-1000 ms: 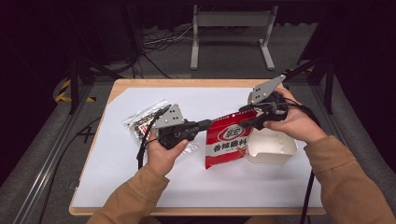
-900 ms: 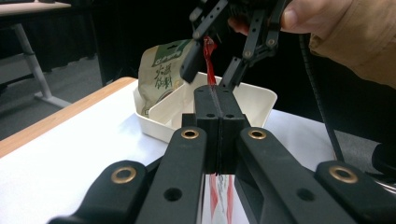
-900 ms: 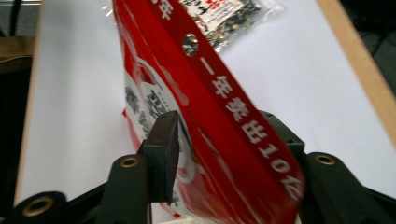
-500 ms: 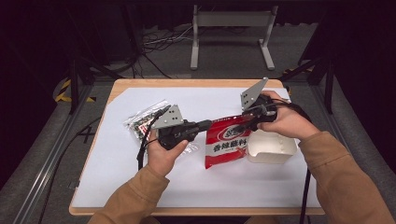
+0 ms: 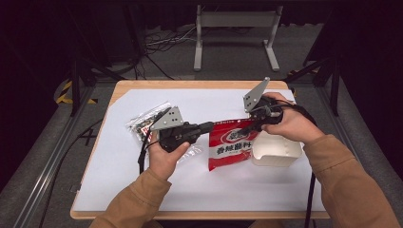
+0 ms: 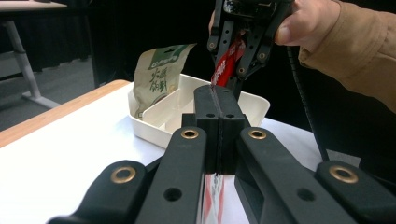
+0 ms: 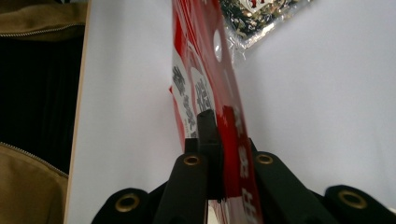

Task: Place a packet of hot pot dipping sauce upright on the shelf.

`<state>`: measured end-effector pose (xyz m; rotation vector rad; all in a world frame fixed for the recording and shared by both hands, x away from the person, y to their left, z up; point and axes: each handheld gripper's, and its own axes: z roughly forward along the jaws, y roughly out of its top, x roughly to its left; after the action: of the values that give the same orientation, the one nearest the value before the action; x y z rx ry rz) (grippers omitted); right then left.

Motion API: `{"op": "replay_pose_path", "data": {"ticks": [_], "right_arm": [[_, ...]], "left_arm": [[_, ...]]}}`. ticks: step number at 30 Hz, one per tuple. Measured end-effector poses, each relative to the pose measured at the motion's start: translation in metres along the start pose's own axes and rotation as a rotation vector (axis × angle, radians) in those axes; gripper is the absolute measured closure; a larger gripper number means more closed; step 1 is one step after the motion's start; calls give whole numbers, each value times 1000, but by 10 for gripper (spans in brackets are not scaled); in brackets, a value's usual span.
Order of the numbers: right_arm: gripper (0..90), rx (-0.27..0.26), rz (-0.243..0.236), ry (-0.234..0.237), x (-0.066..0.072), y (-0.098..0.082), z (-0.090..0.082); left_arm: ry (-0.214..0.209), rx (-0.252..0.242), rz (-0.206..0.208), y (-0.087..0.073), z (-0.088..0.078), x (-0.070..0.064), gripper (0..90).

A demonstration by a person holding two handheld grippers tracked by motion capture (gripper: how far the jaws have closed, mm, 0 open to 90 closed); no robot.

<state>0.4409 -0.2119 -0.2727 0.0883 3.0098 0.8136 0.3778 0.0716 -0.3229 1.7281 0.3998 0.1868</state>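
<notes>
Two tongs are up, left tongs (image 5: 209, 126) and right tongs (image 5: 241, 129). One red packet (image 5: 230, 149), one clear packet (image 5: 145, 122), one green packet (image 6: 159, 77), one white tray (image 5: 278, 151), all on one surface (image 5: 123, 156).

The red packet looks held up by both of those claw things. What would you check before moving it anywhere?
1. Left gripper clamped on the red packet: ok, its jaws are closed with the packet edge between them in the left gripper view.
2. Right gripper clamped on it as well: ok, the red film sits between its closed jaws in the right gripper view.
3. Packet upright between the two grips: ok.
4. Room in the white tray: cannot tell fully; a green packet already stands in one compartment.
5. Clear packet out of the way: ok, it lies behind the left hand.
6. Packet sealed: cannot tell.
</notes>
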Motion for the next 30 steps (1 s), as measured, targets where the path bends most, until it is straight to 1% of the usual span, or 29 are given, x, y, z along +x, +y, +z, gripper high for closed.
{"op": "replay_pose_path", "data": {"ticks": [2,3,4,5,6,7,8,10,11,12,13,16,18,19,20,22,25,27,30], "right_arm": [[884,-4,6,7,0,1,-1],[885,-4,15,18,0,2,-1],[885,-5,18,25,1,3,-1],[885,-4,16,24,2,4,-2],[885,-7,19,29,2,5,-2],[885,-17,24,38,3,6,-4],[885,-23,32,42,4,7,-6],[886,-34,34,38,5,9,-11],[886,-36,33,36,5,10,-12],[886,-32,34,20,6,11,-16],[886,-32,41,20,6,13,-18],[886,-28,48,7,6,16,-24],[885,-29,47,3,5,17,-26],[885,-35,51,-3,6,19,-31],[885,-35,51,-3,6,19,-31],[885,-43,50,-12,6,22,-36],[885,-46,45,-27,7,27,-43],[885,-46,42,-35,7,29,-49],[885,-48,45,-56,6,30,-59]], "left_arm": [[5,-6,-3,-1,-2,0,899],[7,-7,1,-2,-3,0,898],[18,2,-8,-2,-5,0,863],[36,9,0,-3,-6,0,787],[48,20,5,-5,-9,0,738],[52,24,11,-7,-10,1,741],[59,31,6,-9,-14,2,738],[70,32,-1,-12,-18,3,702],[86,34,-4,-15,-22,4,682],[95,34,-10,-18,-24,5,646],[98,37,-10,-19,-26,6,635],[127,53,-10,-26,-33,9,586],[135,59,-10,-28,-36,9,579],[150,69,-12,-32,-40,10,553],[150,69,-12,-32,-40,10,541],[164,66,-11,-37,-44,9,536],[191,93,5,-41,-47,11,524],[199,104,6,-43,-48,12,511],[214,113,10,-46,-46,12,459]]}}
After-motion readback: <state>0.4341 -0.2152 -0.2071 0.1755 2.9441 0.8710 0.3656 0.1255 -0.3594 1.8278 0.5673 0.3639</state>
